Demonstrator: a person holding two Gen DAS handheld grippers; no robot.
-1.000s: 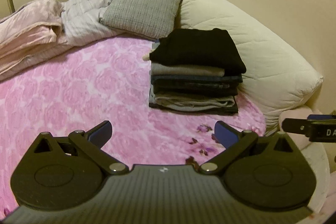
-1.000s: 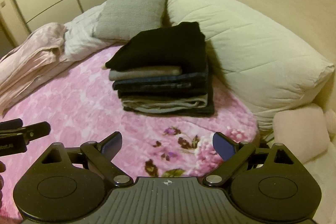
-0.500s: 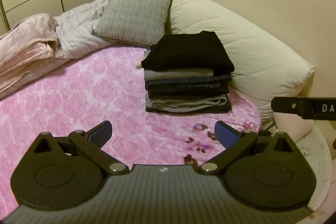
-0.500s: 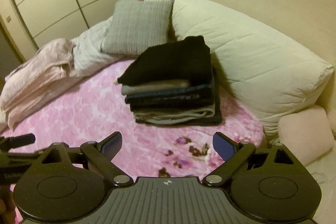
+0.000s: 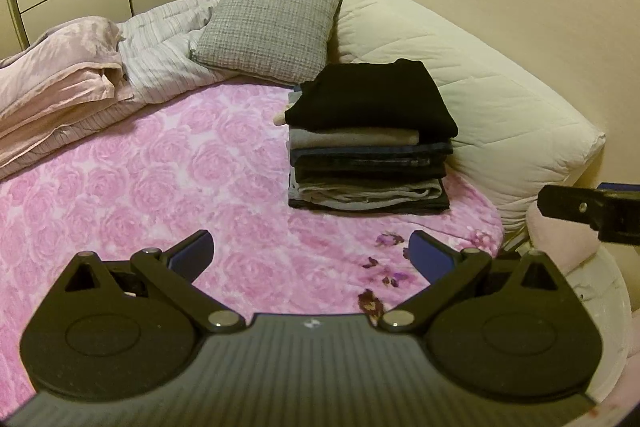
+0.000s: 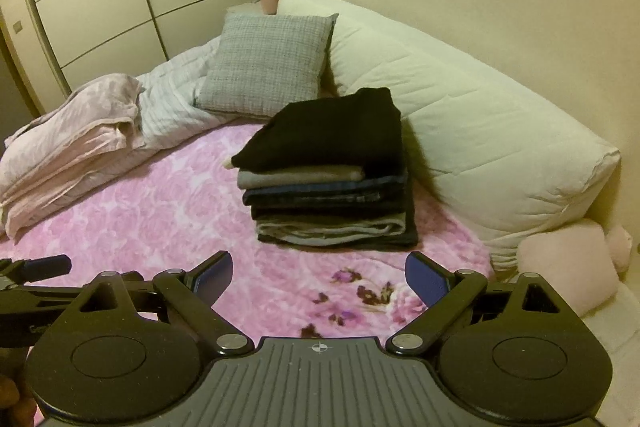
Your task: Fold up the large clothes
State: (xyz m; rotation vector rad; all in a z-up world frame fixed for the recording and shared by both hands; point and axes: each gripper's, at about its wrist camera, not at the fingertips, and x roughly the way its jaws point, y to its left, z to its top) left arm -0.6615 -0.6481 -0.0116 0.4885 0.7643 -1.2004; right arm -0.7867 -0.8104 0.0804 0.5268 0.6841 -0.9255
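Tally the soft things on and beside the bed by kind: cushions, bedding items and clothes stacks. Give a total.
Cushions: 2, the grey cushion and the pink cushion
Bedding: 4, the pink floral blanket, cream quilt, striped duvet, pale pink cover
Folded clothes stack: 1
Total: 7

Almost nothing could be read. In the right wrist view, small pale lettering stood on the black body of the left gripper [image 6: 38, 311], well to the left of the right gripper's own fingers at the picture's edge; only a fragment like "Co" showed, the rest cut off and blurred. No legible text, label or number appeared in the left wrist view.
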